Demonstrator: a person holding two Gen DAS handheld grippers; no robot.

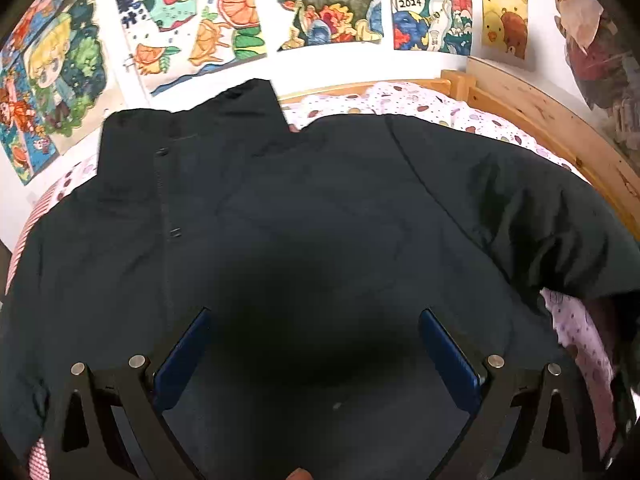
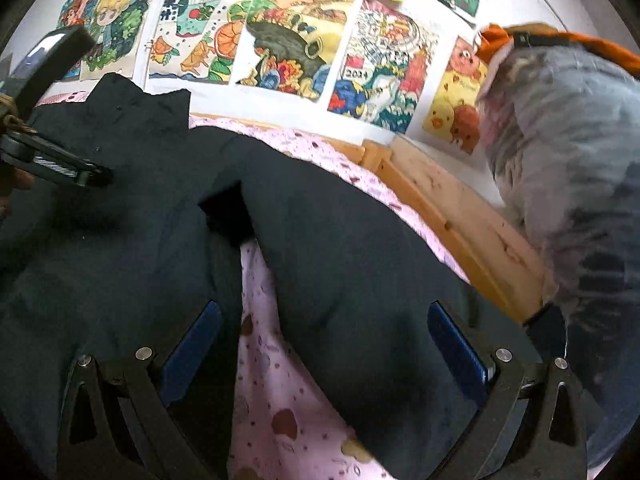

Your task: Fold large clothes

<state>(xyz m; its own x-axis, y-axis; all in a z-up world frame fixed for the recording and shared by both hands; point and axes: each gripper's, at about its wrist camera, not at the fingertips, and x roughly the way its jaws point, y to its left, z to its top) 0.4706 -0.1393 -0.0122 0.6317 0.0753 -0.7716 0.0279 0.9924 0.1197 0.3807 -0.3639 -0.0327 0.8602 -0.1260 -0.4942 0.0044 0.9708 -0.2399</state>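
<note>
A large black jacket (image 1: pixel 304 200) lies spread on the bed, collar toward the wall, its front placket with snaps at the left. My left gripper (image 1: pixel 316 344) is open, jaws wide apart just above the jacket's body, holding nothing. In the right wrist view the jacket's body (image 2: pixel 120 240) lies at the left and its sleeve (image 2: pixel 352 260) runs down the right, with a strip of pink sheet (image 2: pixel 272 360) between them. My right gripper (image 2: pixel 324 340) is open and empty over that gap and the sleeve. The left gripper (image 2: pixel 60 164) shows at the far left.
The bed has a pink spotted sheet (image 1: pixel 420 100) and a wooden frame (image 1: pixel 540 120) along the right and back. Colourful posters (image 1: pixel 320 4) cover the wall behind. A bulging plastic-wrapped bundle (image 2: pixel 568 180) stands at the right beside the frame.
</note>
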